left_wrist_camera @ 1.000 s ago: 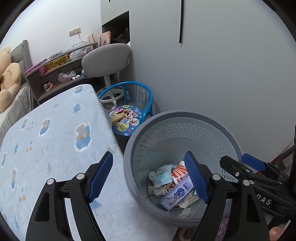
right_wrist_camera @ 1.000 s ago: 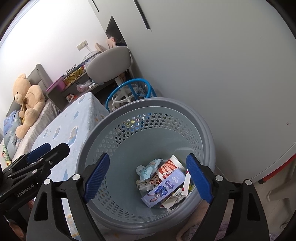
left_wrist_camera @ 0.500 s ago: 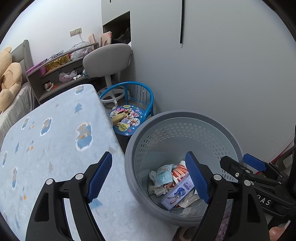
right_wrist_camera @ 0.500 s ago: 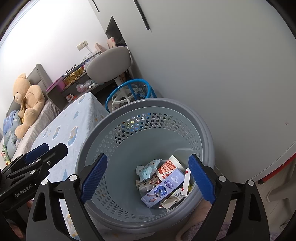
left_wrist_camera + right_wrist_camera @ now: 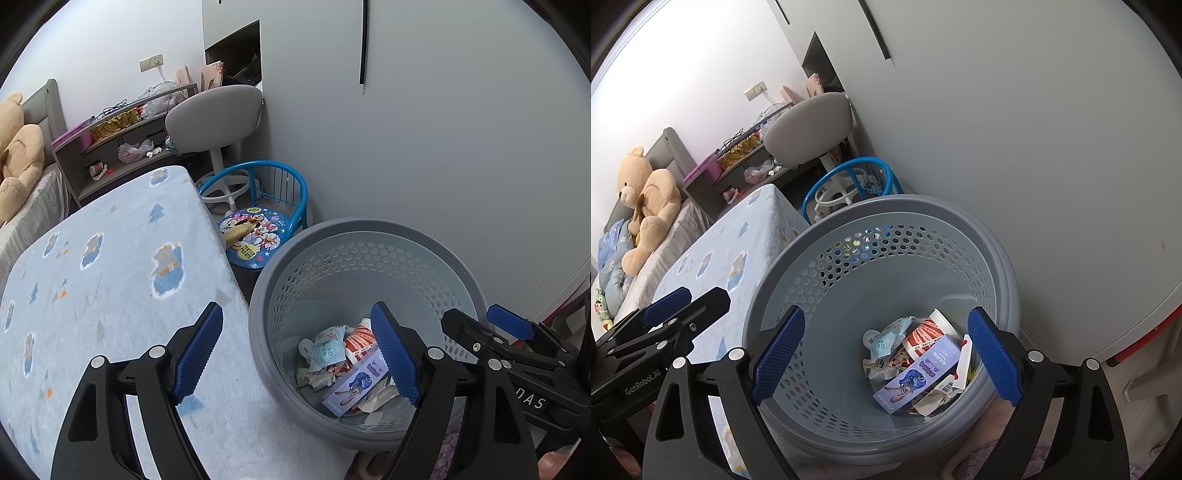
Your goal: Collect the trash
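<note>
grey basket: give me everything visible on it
The basket is round, grey, plastic-looking, with a wide smooth rim and a paler inner wall pierced by rows of holes in its upper part. It stands upright beside the blue-patterned table, near the wall. The trash lies on its bottom: a purple cartoon box, a red-striped cup, crumpled wrappers. Neither open hand-held gripper touches it.

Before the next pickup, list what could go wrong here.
1. Both claws, left and right, hang open and empty close together over the grey basket; they may collide.
2. The basket's rim stands beside the blue blanket-covered surface; a bump could tip it.
3. The cartoon box and wrappers would spill out.
</note>
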Demonstrator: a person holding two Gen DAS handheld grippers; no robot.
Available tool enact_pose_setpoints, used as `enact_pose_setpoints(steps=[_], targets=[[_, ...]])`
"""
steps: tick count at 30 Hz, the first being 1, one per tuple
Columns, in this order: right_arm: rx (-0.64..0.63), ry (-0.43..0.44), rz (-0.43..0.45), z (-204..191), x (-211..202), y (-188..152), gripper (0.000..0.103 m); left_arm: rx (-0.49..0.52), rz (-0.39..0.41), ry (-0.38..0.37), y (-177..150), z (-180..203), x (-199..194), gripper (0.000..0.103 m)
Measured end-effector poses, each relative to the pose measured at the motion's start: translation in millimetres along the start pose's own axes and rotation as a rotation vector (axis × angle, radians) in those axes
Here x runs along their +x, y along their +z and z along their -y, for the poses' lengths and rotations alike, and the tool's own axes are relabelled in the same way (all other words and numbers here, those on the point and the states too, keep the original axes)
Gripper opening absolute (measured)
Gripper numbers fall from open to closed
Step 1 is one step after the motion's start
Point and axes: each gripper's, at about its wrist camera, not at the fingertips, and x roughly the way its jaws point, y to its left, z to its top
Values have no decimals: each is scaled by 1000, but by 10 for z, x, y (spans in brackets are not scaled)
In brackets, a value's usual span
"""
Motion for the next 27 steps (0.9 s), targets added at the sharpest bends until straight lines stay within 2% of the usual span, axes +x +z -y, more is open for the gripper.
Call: enact_pose_setpoints(steps=[27], targets=[[-10, -9, 0, -21, -2, -32, 91, -23, -10, 39, -21, -52, 41, 80]])
